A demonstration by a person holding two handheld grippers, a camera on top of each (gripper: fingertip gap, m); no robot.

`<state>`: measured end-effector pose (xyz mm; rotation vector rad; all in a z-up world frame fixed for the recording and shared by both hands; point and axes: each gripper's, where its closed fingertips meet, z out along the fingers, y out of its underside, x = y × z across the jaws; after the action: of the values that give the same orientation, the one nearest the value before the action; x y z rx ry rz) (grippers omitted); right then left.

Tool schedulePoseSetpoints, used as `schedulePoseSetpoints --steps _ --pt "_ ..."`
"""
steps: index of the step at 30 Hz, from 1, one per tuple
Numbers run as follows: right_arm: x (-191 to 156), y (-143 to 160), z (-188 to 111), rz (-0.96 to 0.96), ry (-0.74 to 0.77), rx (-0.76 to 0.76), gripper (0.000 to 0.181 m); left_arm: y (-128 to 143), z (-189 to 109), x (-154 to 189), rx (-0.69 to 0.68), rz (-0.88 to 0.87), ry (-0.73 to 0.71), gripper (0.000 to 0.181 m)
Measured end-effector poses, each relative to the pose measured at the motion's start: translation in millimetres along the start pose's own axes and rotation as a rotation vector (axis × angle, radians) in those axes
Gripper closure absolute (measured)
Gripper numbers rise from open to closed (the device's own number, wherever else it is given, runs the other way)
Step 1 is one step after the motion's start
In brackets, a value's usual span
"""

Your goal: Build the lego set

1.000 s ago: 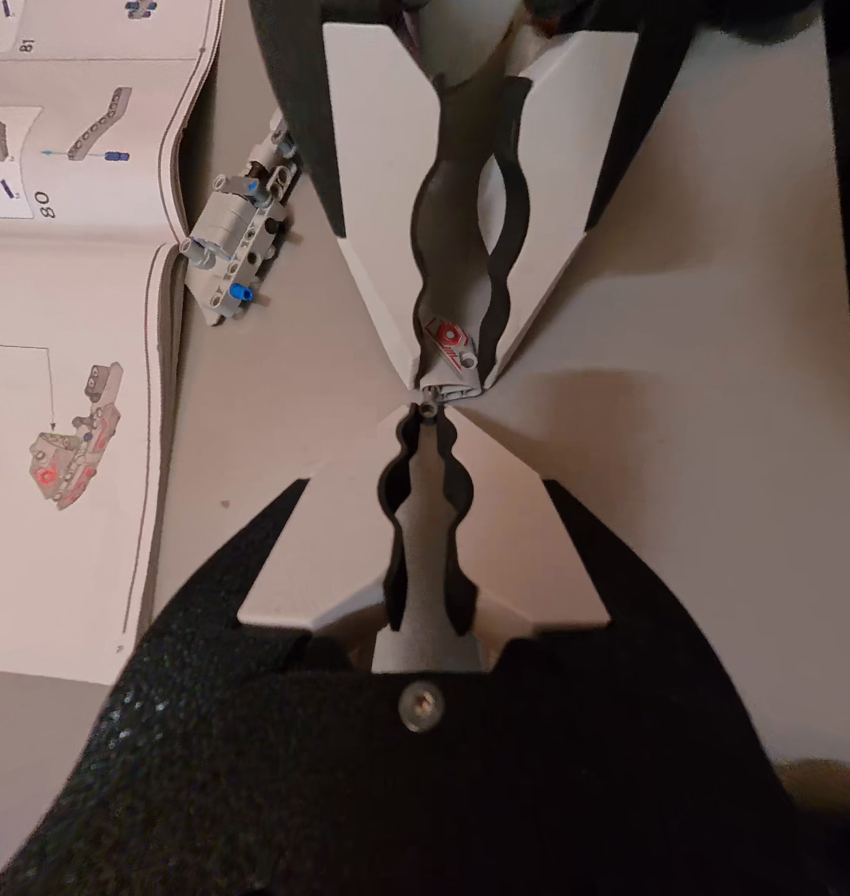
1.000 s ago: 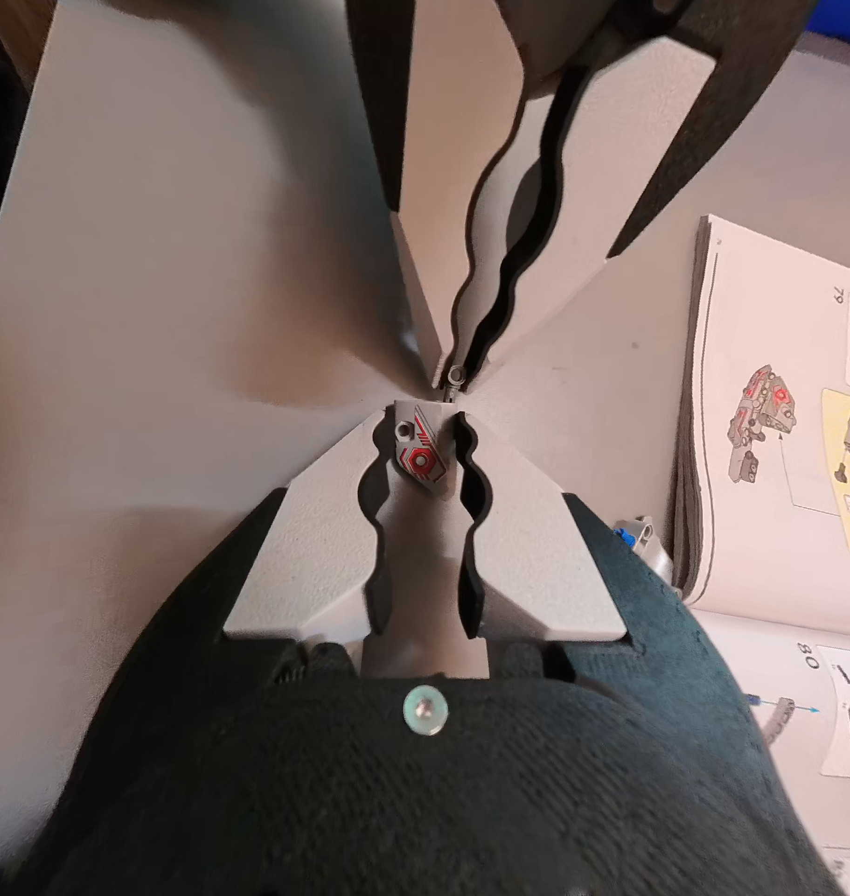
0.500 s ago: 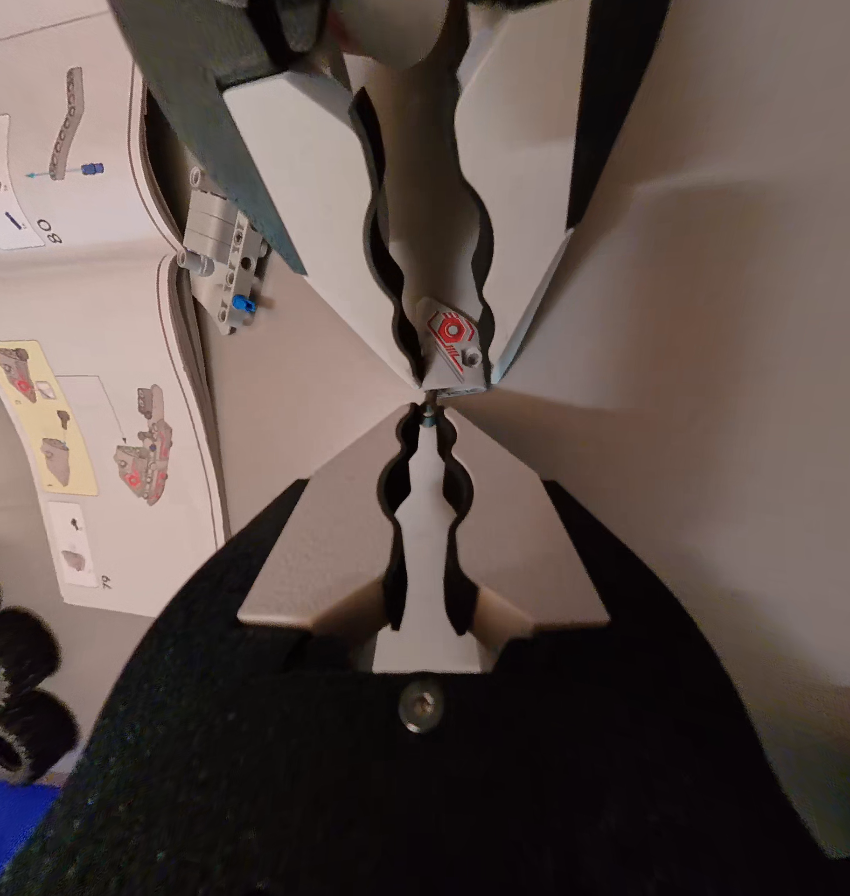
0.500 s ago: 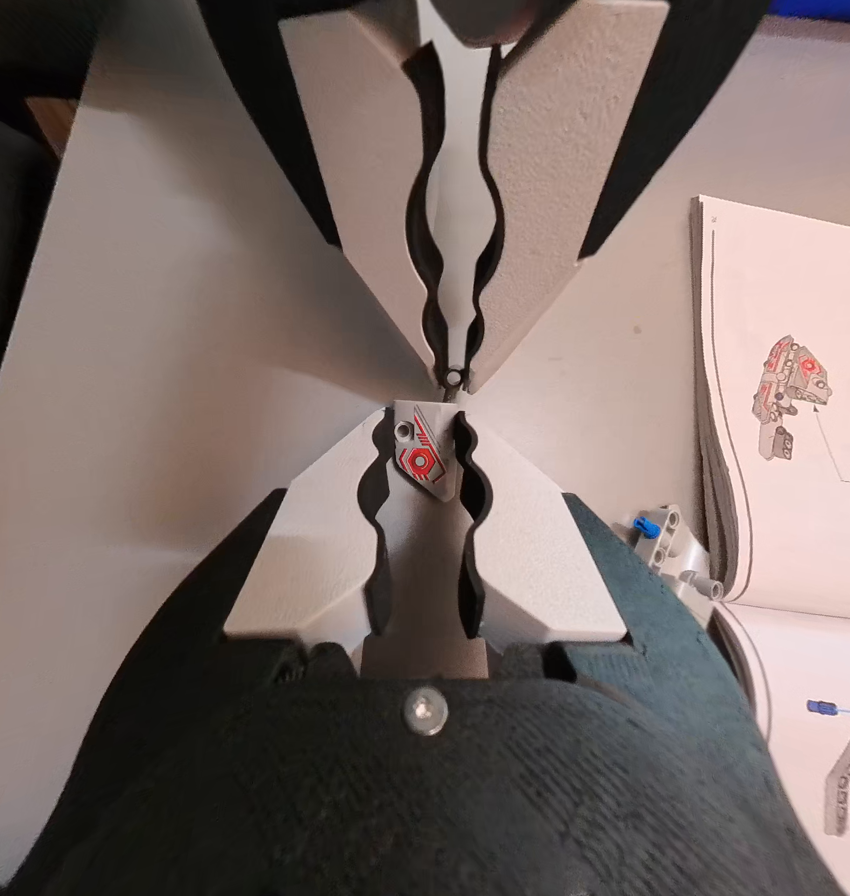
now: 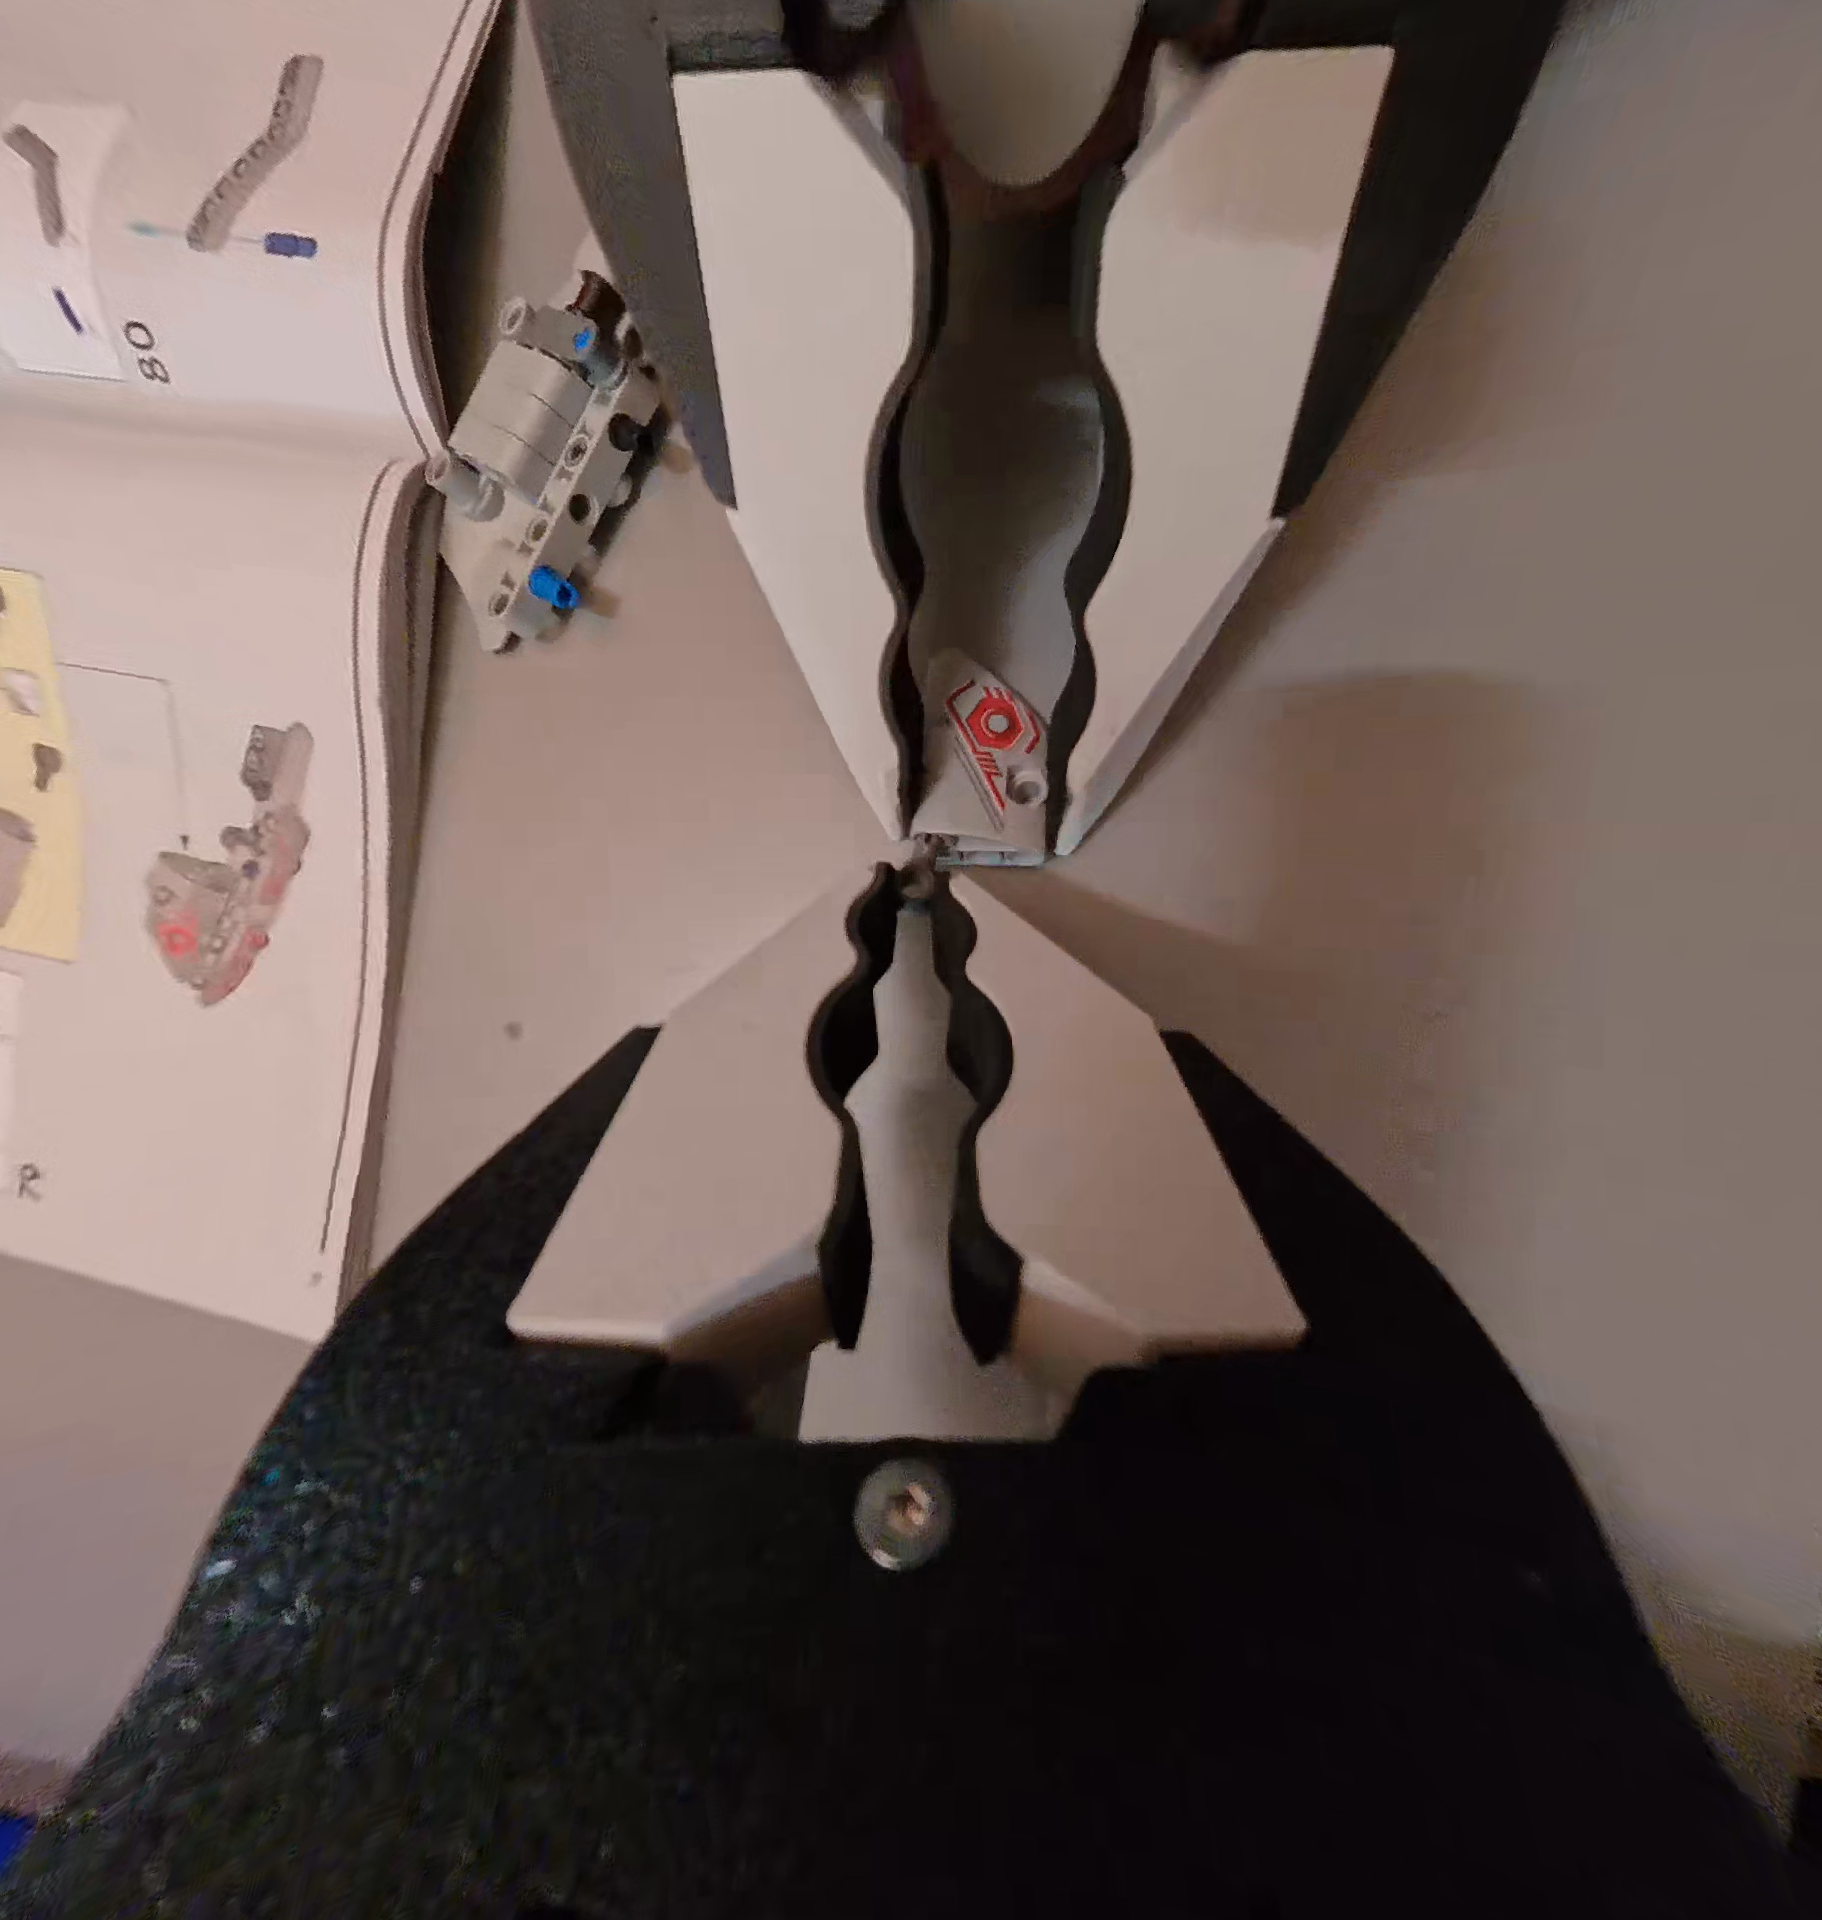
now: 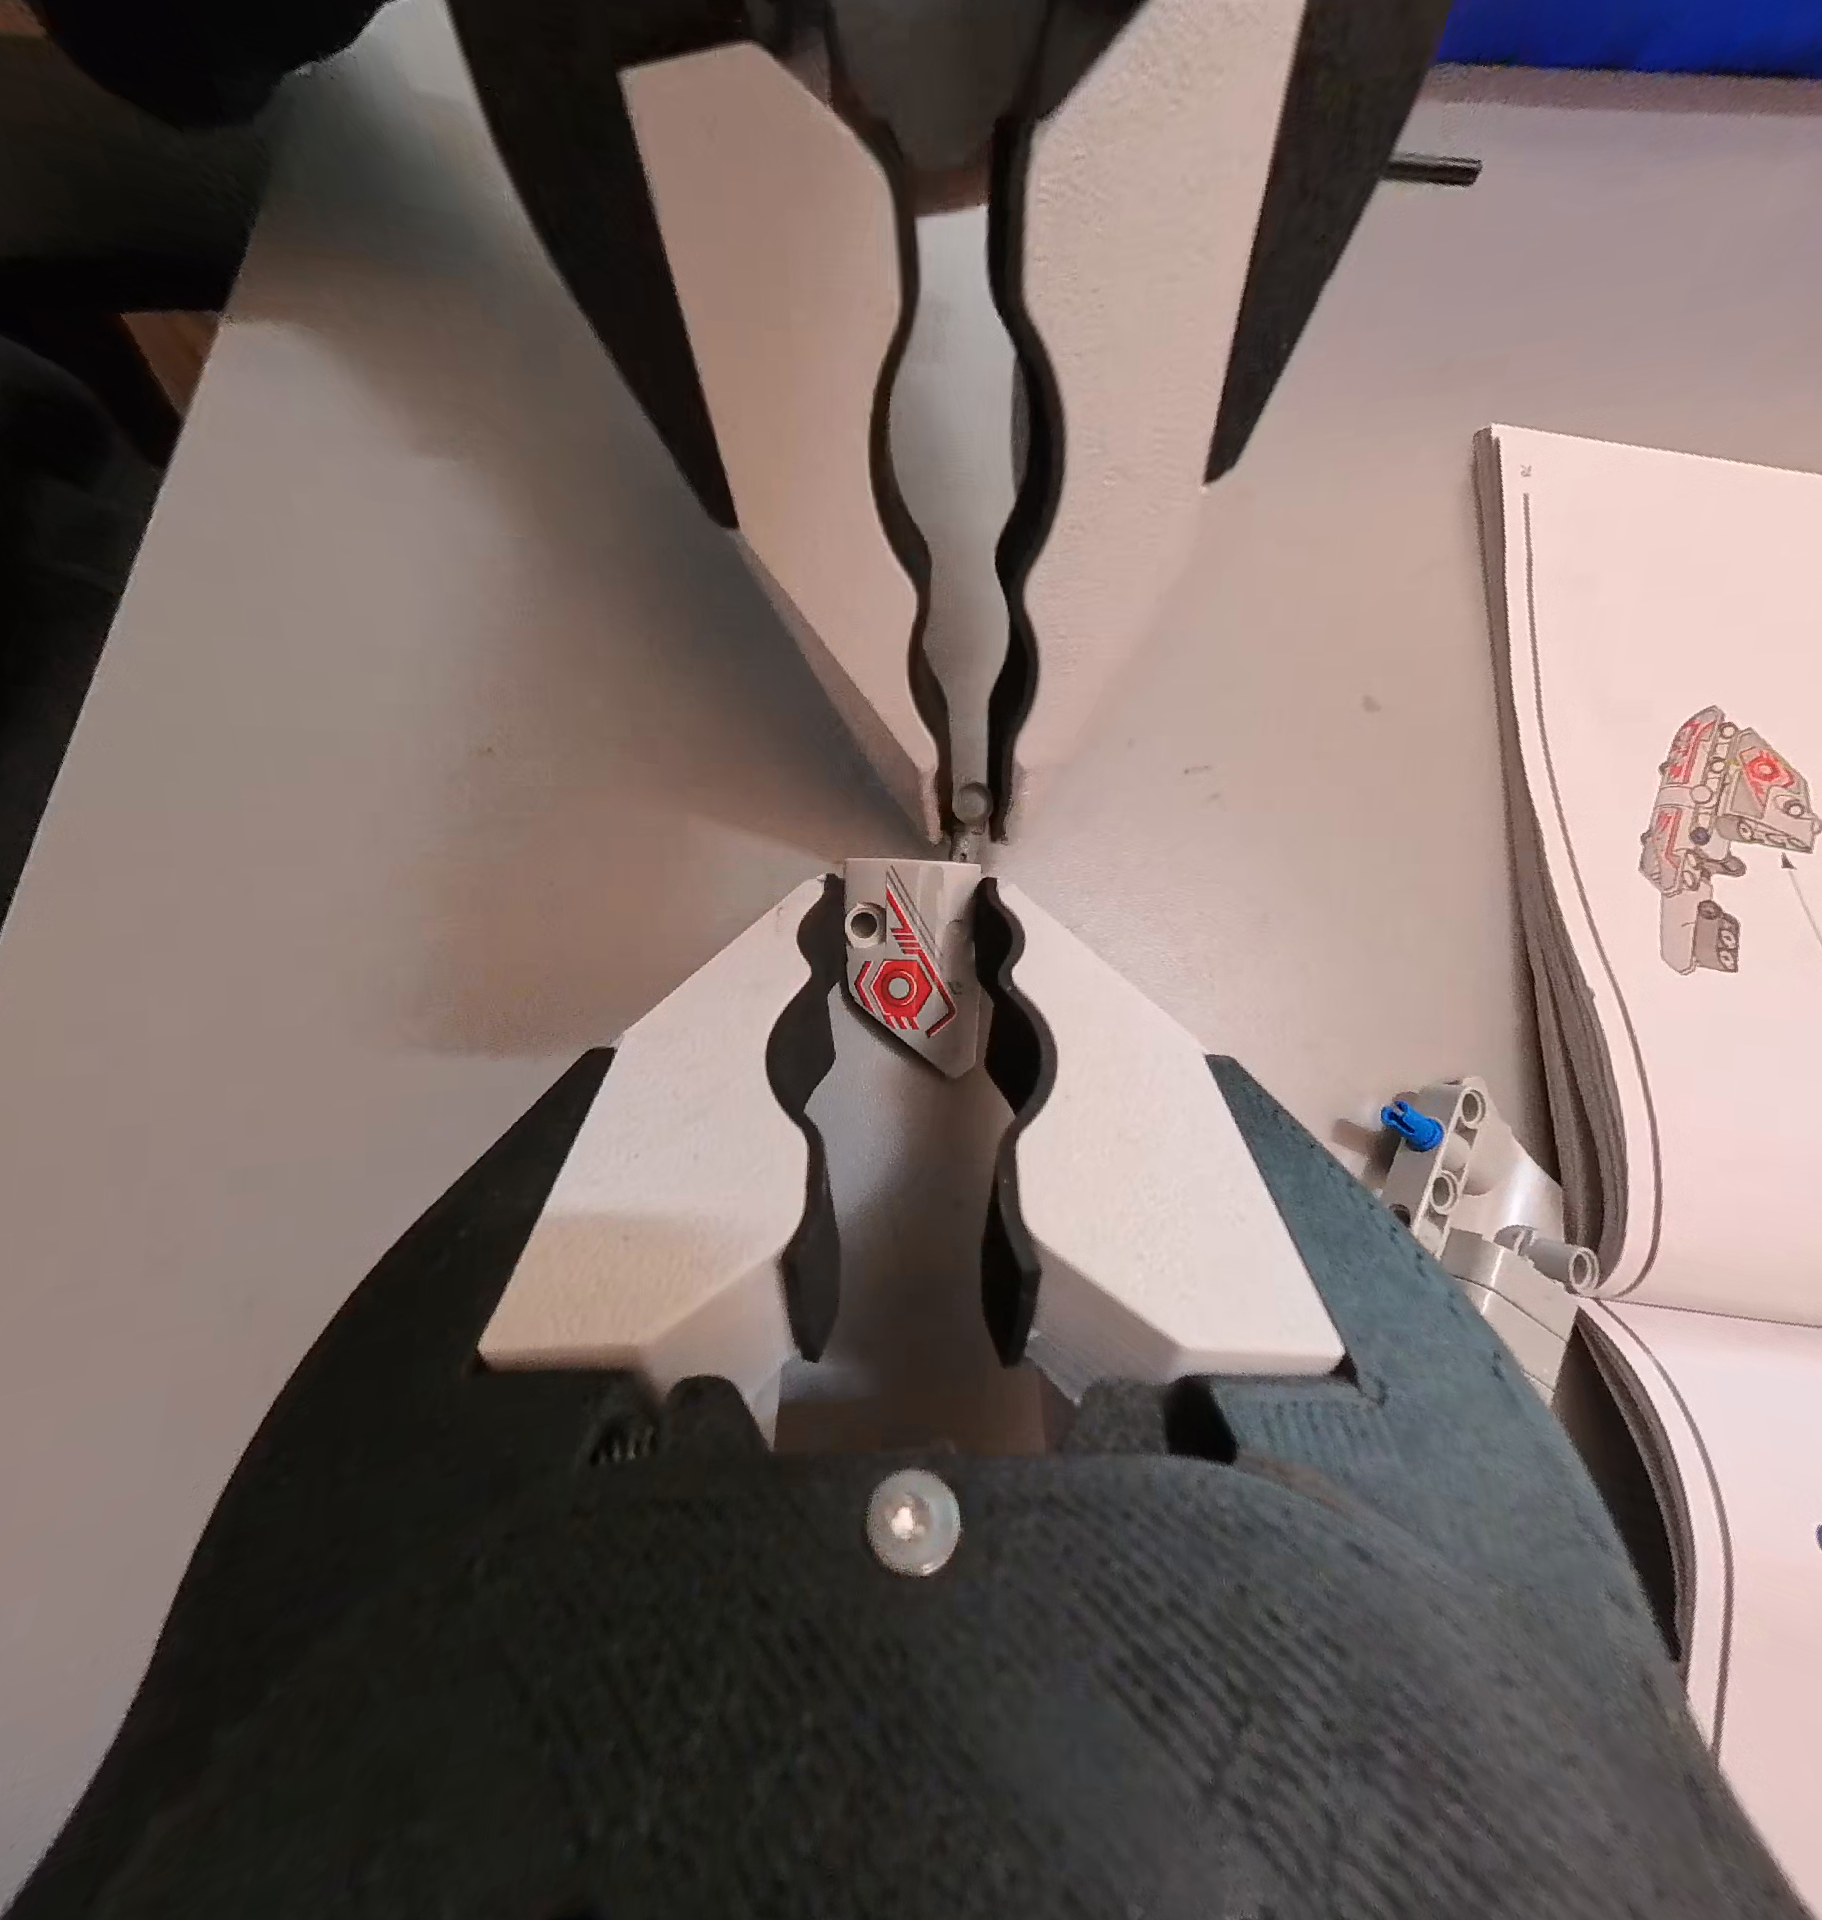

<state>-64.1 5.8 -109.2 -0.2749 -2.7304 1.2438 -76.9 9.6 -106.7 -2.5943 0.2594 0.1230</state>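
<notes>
Surroundings: an open instruction booklet lay on the pale desk to the left of the left gripper; in the right wrist view the same booklet lay to the right of the right gripper.
Partial build: a small grey assembly with blue pins sat on the desk against the booklet's edge, off to the side of both grippers; the right gripper's body partly covered the assembly in its own view.
Obstruction: each gripper faced the other tip to tip, blocking most of the desk beyond.
Left gripper: jaws nearly closed, pinching a small grey pin at the very tips.
Right gripper: jaws closed on a grey panel with red markings, held at the fingertips.
Pose: the two grippers were held above the desk, pointing straight at each other.
Pin: its long axis ran along the gripper's fingers, its free end at the panel's edge.
Panel: its long axis ran along the right gripper's fingers, printed face up, pointed end toward the gripper's body, flat end toward the pin.
</notes>
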Motion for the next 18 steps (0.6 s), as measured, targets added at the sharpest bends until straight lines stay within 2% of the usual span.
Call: schedulePoseSetpoints --steps 6,10,15,18 --pt "0.2 0.0 0.2 -0.006 0.006 0.000 0.157 -0.4 -1.3 -1.4 -0.098 0.029 -0.090 0.178" --pt "0.8 0.1 0.3 -0.017 0.030 -0.002 0.157 -0.8 -0.9 -0.5 -0.110 -0.063 -0.062 0.178" --pt "1.3 -0.2 0.7 -0.032 0.064 -0.004 0.157 -1.2 -1.8 -0.3 -0.137 -0.097 -0.087 0.178" --pt "1.5 -0.2 0.7 -0.031 0.071 -0.004 0.157 -3.5 -1.7 0.4 -0.093 -0.169 -0.021 0.178"
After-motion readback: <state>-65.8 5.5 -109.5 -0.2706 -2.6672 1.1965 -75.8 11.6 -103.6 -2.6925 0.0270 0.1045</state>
